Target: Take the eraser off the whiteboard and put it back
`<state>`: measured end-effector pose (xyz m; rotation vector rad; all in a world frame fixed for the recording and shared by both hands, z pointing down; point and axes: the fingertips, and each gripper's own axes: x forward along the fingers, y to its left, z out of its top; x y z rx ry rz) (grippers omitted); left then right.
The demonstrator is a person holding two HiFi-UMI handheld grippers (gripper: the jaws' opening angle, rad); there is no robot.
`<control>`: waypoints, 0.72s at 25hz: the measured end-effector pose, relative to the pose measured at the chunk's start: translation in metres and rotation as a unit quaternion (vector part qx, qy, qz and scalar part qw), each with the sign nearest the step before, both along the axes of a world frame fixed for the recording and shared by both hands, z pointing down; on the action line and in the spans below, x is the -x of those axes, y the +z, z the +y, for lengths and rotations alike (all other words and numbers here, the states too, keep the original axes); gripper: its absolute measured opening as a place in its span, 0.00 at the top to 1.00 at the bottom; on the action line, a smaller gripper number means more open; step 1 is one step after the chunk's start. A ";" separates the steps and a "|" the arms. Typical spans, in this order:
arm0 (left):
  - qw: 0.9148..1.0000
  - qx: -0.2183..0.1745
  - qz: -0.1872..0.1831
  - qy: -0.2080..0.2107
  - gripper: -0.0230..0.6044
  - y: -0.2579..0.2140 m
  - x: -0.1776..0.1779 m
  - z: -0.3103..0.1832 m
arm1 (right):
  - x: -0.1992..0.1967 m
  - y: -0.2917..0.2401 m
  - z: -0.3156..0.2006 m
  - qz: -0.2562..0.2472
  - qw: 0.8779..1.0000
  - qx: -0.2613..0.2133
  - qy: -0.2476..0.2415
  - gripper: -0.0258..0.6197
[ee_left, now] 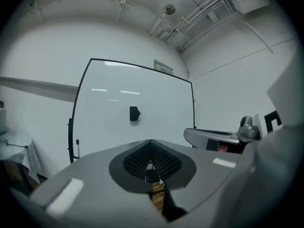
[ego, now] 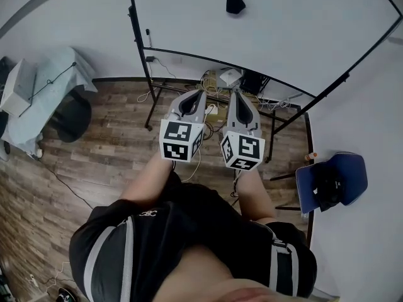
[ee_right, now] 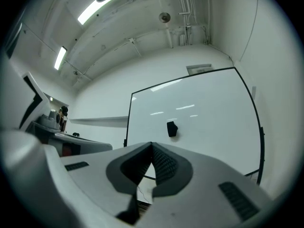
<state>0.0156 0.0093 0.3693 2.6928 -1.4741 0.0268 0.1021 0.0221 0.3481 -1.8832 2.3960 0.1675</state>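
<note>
A black eraser (ego: 234,2) clings to the white whiteboard (ego: 283,36), well ahead of both grippers. The left gripper view has the eraser (ee_left: 134,113) at the board's middle, and the right gripper view shows the eraser (ee_right: 171,128) above the jaw tips. My left gripper (ego: 194,94) and right gripper (ego: 238,95) are held side by side, pointing at the board and short of it. Both are shut with nothing between their jaws. The left gripper (ee_left: 151,142) sees the right one (ee_left: 213,137) beside it. The right gripper (ee_right: 152,145) is likewise shut and empty.
The board stands on a black frame (ego: 141,55) with legs on the wooden floor. Cables and a white box (ego: 230,77) lie under it. A blue chair (ego: 334,181) is at the right, and a cloth-covered table (ego: 44,93) at the left. A marker (ego: 148,34) sits at the board's left edge.
</note>
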 end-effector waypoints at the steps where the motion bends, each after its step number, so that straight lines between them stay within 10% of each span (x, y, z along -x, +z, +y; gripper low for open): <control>1: 1.000 0.000 0.000 -0.001 0.95 0.001 -0.001 -0.001 | -0.002 0.001 -0.002 0.002 1.000 0.000 0.000 0.96; 18: 1.000 -0.017 0.016 0.000 0.95 0.001 -0.003 -0.107 | -0.002 -0.001 -0.105 0.007 1.000 -0.017 0.002 0.96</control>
